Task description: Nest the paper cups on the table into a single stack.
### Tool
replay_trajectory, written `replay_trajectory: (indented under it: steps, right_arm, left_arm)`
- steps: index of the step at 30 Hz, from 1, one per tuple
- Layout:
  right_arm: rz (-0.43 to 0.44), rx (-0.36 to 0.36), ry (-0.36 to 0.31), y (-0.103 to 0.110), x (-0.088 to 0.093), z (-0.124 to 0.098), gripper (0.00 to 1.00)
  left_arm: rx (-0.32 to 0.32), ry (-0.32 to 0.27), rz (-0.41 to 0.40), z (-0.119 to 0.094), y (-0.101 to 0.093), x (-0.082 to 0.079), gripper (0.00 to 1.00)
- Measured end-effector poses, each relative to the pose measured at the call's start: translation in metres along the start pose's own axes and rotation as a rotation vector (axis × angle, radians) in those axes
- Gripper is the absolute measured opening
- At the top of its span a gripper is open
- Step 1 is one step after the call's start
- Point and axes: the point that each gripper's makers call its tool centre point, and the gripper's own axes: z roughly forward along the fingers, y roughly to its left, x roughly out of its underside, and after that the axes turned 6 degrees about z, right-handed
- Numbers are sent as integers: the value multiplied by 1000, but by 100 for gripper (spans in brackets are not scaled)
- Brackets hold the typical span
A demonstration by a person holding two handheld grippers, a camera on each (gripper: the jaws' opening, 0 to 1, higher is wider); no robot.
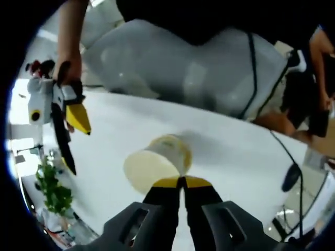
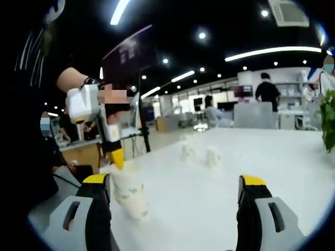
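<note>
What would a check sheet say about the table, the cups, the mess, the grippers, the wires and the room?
Surface: white table, bare around the cups.
Job's things: one cup stack pinched at its rim by the left gripper; two small cups stand apart, farther down the table.
Clutter: nothing seen on the table.
Grippers: left shut on the stack's rim; right gripper open, its fingers wide apart, beside the stack.
Cables: black cable runs across the table's far part.
Surroundings: open office with ceiling lights, people at desks, a plant at the table's edge, a grey covered shape behind the table.
</note>
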Motion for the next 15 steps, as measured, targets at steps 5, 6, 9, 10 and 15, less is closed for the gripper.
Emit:
replay_trajectory:
  steps: [5,6,9,10,15]
  right_arm:
    - [8,-1,-4,-1,0,-2,100]
    - [11,-2,-5,-1,0,-3,100]
    - [10,-3,-3,-2,1,-4,100]
    - [11,-3,-3,-2,1,-4,100]
    - [24,-2,-9,-6,2,-6,99]
  left_arm:
    - [20,-7,-38,7,0,-1,1]
    - [24,-11,-39,10,0,-2,1]
    - [35,-13,-48,14,-2,-4,1]
    - [34,-17,-54,15,-2,-5,1]
    - [27,-20,-103,20,-1,-3,4]
